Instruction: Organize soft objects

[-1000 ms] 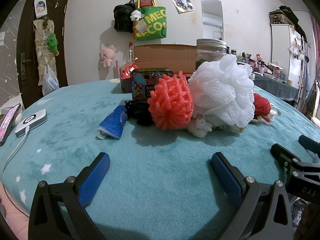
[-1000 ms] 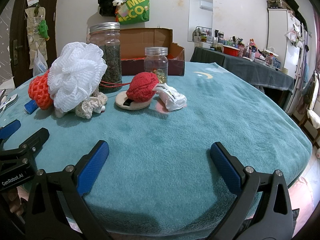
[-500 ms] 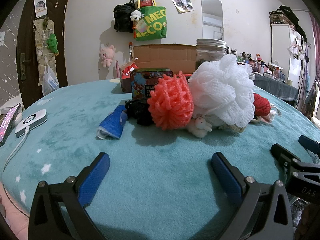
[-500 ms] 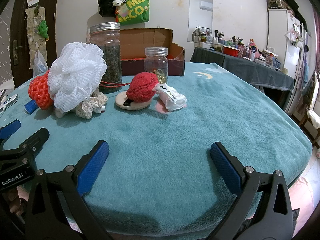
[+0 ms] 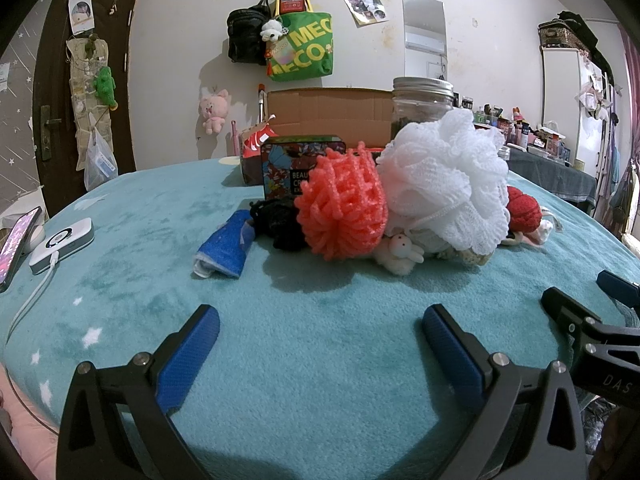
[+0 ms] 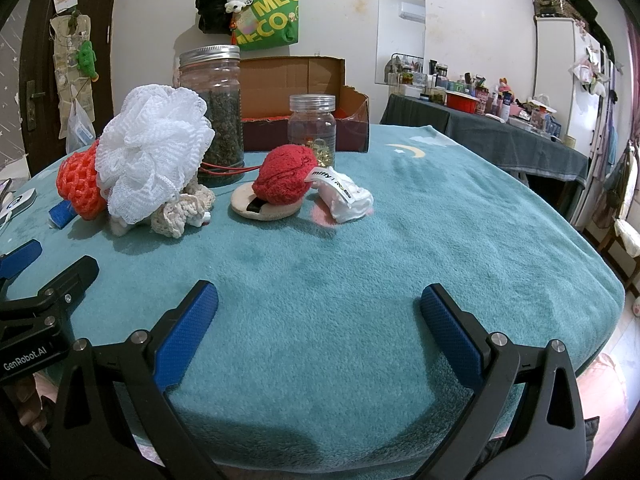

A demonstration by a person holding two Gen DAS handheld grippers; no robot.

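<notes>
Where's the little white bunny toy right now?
In the left wrist view, the bunny toy lies on the teal blanket mid-frame, tucked under the orange mesh ball and white bath pouf.

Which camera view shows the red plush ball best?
The right wrist view: the red plush ball shows whole, lying on a beige pad. In the left wrist view the ball is half hidden behind the white mesh sponge.
</notes>
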